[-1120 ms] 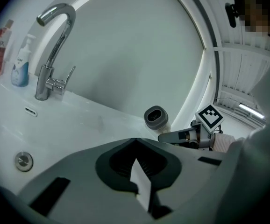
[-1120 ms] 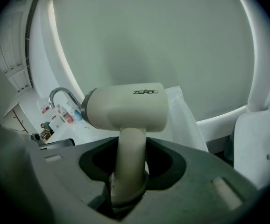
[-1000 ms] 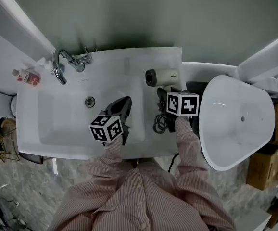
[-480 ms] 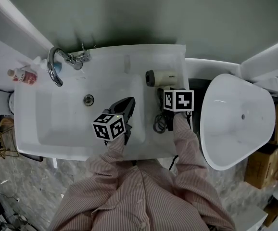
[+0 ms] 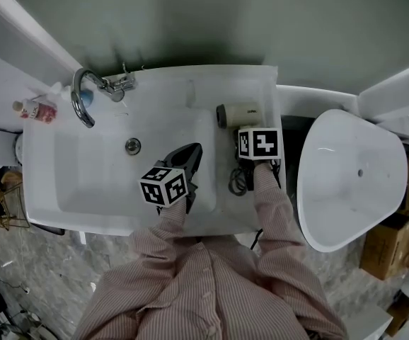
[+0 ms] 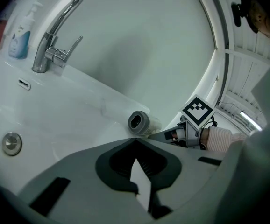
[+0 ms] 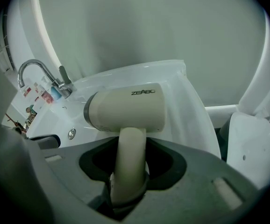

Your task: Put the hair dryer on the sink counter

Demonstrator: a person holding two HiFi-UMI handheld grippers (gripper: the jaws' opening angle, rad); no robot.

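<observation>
Placing step: hair dryer (image 7: 125, 108) is held by its handle in right gripper (image 7: 128, 183), apparently touching sink counter (image 5: 260, 83) beside the basin; jaw release is needed next; left gripper (image 6: 136, 168) is kept closed, empty.

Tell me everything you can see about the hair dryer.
The hair dryer looks like smooth cream plastic, with a short barrel, a grey-ringed open end and a brand name printed on its side. Its round handle runs from the barrel into the right gripper, whose jaws are closed on it. The barrel lies level over the sink counter, open end facing the basin. Whether it already rests on the counter can't be told. A dark cord lies bundled near the handle.
</observation>
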